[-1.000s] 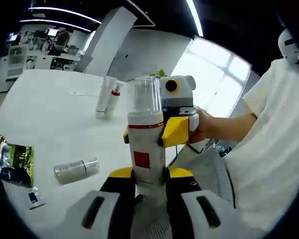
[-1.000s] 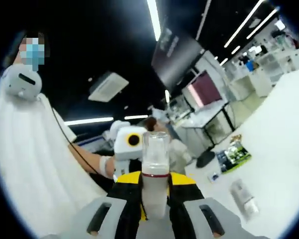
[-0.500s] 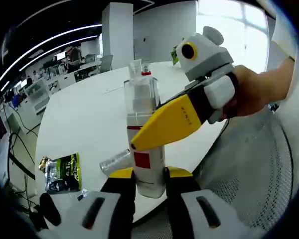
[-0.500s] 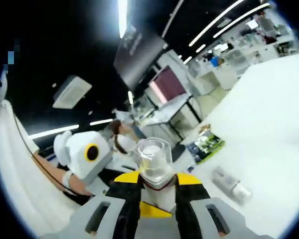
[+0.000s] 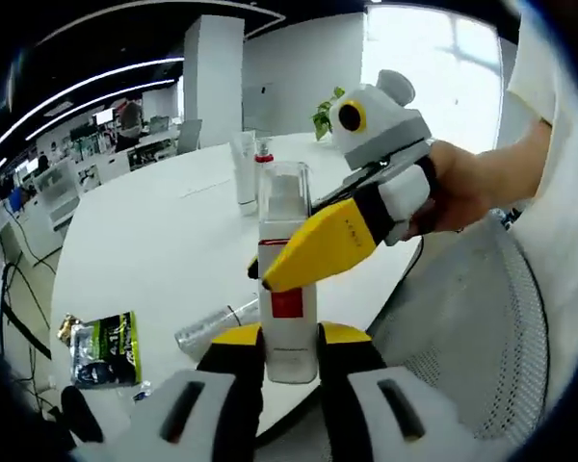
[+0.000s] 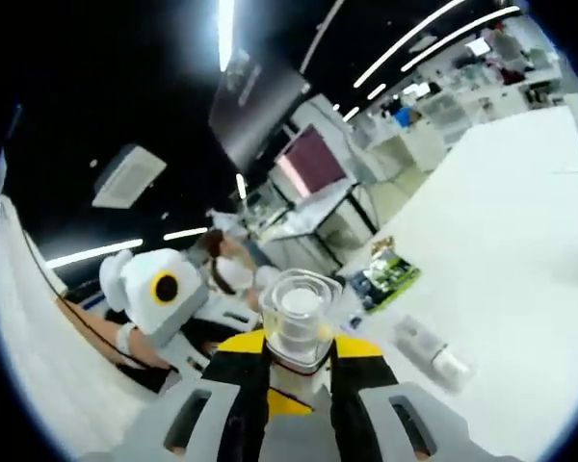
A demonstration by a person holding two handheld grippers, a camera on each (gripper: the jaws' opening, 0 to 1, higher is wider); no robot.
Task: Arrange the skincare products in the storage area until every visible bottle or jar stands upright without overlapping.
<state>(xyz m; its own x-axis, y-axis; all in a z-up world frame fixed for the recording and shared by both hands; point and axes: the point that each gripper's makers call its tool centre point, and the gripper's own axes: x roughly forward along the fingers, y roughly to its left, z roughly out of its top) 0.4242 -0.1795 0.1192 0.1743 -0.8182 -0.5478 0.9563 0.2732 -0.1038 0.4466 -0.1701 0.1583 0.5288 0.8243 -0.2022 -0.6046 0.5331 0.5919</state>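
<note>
The clear-capped bottle [image 5: 287, 279] hung above the worktop [image 5: 164, 231] edge, clenched low by the left tool [image 5: 289, 358] and near its cap by the right tool [image 6: 297, 377] (probably steadying it for standing). Beyond lay a toppled bottle [image 5: 212, 327] and upright tubes [image 5: 246, 171]; an open office surrounded

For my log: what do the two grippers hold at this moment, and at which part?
Both hold the same white bottle: the left gripper clamps its base, the right gripper grips it just under the clear cap.
</note>
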